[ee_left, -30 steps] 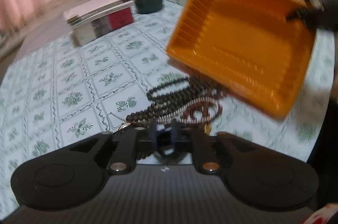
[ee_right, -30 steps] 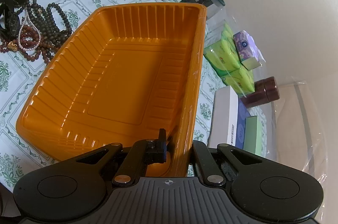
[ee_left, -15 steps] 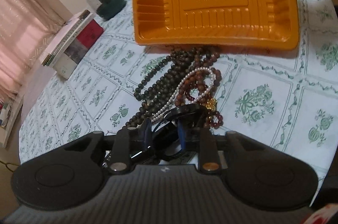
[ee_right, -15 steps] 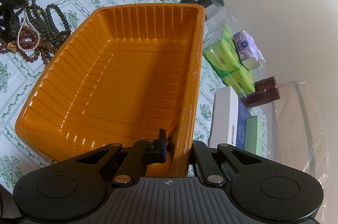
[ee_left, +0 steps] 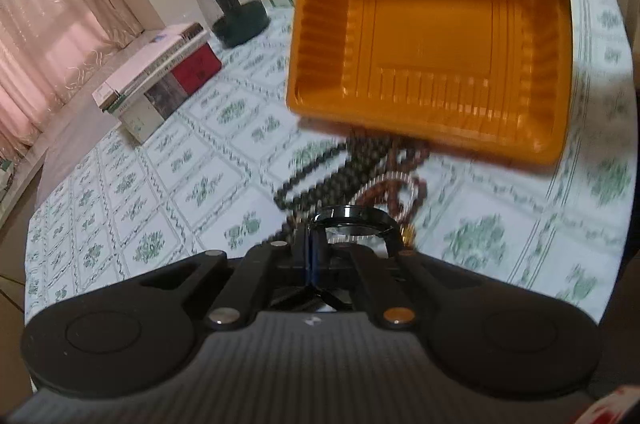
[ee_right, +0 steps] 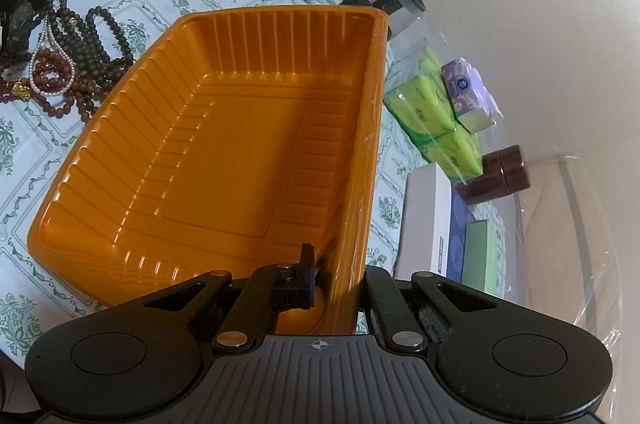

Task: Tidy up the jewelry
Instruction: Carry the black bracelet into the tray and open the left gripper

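Observation:
My right gripper (ee_right: 338,280) is shut on the rim of an empty orange plastic tray (ee_right: 224,160) and holds it tilted above the table; the tray also shows in the left wrist view (ee_left: 432,44). A pile of bead necklaces and bracelets (ee_right: 68,64) lies on the patterned tablecloth beside the tray's far end; it shows blurred in the left wrist view (ee_left: 360,176). My left gripper (ee_left: 316,248) is shut on a black wristwatch (ee_left: 354,224), lifted just above the pile.
A stack of books (ee_left: 160,76) and a dark glass jar (ee_left: 232,8) stand at the back left. Green tissue packs (ee_right: 436,116), a brown jar (ee_right: 500,174) and white and blue boxes (ee_right: 444,220) sit beyond the tray. The table edge (ee_left: 24,224) runs at left.
My left gripper has closed on the black watch and lifted it off the pile. The view has swung, and the tray now hangs tilted over the beads' far side.

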### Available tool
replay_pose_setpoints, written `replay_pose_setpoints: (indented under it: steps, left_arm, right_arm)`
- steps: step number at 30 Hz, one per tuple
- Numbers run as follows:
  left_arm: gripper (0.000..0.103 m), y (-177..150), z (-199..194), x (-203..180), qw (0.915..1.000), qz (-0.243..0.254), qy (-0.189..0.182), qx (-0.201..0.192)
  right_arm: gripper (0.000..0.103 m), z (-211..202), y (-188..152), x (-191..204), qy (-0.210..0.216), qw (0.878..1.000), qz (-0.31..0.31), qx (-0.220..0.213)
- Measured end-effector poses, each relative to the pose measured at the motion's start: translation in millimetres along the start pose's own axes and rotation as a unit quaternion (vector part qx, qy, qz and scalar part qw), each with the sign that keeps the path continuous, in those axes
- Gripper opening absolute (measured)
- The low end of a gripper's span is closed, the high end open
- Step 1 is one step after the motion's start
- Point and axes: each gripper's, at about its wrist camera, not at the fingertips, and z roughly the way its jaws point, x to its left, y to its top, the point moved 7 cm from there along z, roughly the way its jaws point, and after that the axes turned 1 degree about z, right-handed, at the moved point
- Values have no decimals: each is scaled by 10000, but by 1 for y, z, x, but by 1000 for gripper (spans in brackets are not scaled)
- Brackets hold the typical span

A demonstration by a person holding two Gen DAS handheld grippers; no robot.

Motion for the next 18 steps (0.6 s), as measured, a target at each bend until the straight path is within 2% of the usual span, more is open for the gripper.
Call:
replay_pose_setpoints:
  steps: [5,11,18]
  left_arm:
    - [1,27,-4,-2,9989,-329,-207,-263]
    - [1,67,12,-29,9954,-544,-604,-511]
    - [1,91,36,-71,9910,-517,-1126,-501]
  right_arm:
    - [5,0,0,0,1,10000,-4,-2]
    - [5,0,0,-1,13,10000,13,-5]
    - [5,2,0,-1,39,10000,74,3]
